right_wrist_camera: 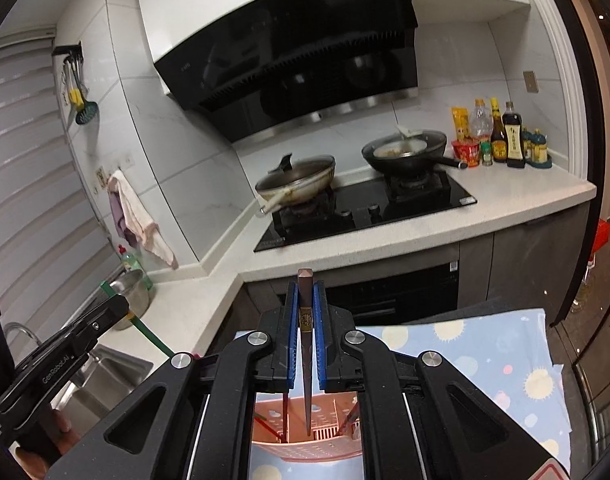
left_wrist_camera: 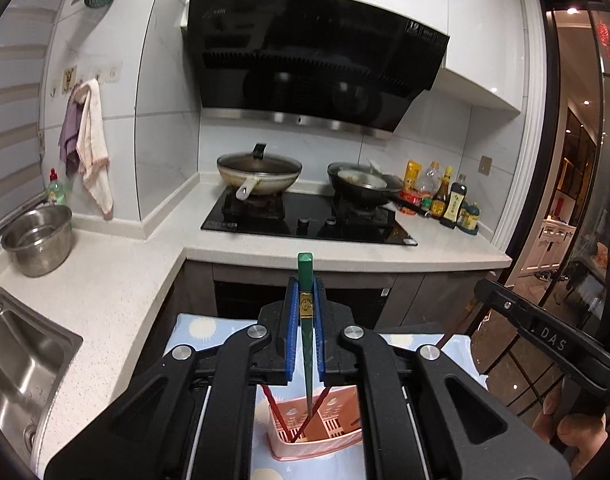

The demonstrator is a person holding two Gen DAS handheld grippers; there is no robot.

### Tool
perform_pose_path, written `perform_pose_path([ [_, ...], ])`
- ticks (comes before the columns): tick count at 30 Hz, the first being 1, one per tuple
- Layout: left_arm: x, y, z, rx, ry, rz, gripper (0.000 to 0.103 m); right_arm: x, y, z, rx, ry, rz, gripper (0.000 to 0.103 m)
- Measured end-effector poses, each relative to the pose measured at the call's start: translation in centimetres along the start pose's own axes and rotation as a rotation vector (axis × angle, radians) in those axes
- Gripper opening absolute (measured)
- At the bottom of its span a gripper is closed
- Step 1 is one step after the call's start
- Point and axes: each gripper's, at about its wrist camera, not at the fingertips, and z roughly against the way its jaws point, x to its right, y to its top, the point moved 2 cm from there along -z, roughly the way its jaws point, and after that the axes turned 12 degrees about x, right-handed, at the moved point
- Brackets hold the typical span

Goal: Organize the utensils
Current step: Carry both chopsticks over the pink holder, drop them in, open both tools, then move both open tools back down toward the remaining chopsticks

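My left gripper (left_wrist_camera: 305,304) is shut on a green chopstick (left_wrist_camera: 305,276). Its thick end sticks up past the blue pads and its tip points down into a pink slotted holder (left_wrist_camera: 317,436). Two red chopsticks (left_wrist_camera: 275,408) lean in that holder. My right gripper (right_wrist_camera: 305,312) is shut on a dark brown chopstick (right_wrist_camera: 305,284), whose tip hangs inside the same pink holder (right_wrist_camera: 313,440); red and brown sticks stand in it. The left gripper (right_wrist_camera: 117,308) with its green chopstick shows at the left of the right wrist view.
The holder stands on a blue cloth with sun prints (right_wrist_camera: 485,344). Beyond lie a white L-shaped counter (left_wrist_camera: 105,292), a steel sink (left_wrist_camera: 21,364), a steel pot (left_wrist_camera: 39,240), a black hob with two pans (left_wrist_camera: 305,220) and several bottles (left_wrist_camera: 445,196). A person's hand (left_wrist_camera: 573,436) holds the right tool.
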Motion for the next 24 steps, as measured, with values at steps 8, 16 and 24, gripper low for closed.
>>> perform_pose_path([
  [8, -0.9, -3.6, -2.8, -0.091, 0.030, -0.001, 0.007, 0.5, -3.1, -2.9, -0.076, -0.036, 0.024, 0.007],
  [16, -1.5, -5.4, -3.8, -0.137, 0.061, -0.001, 0.012, 0.5, -3.8, -2.8, -0.065, -0.058, 0.044, 0.019],
  [24, -1.3, -5.3, -2.7, -0.124, 0.092, -0.021, 0.039, -0.5, -3.1, -0.6, -0.020, -0.049, 0.060, 0.036],
])
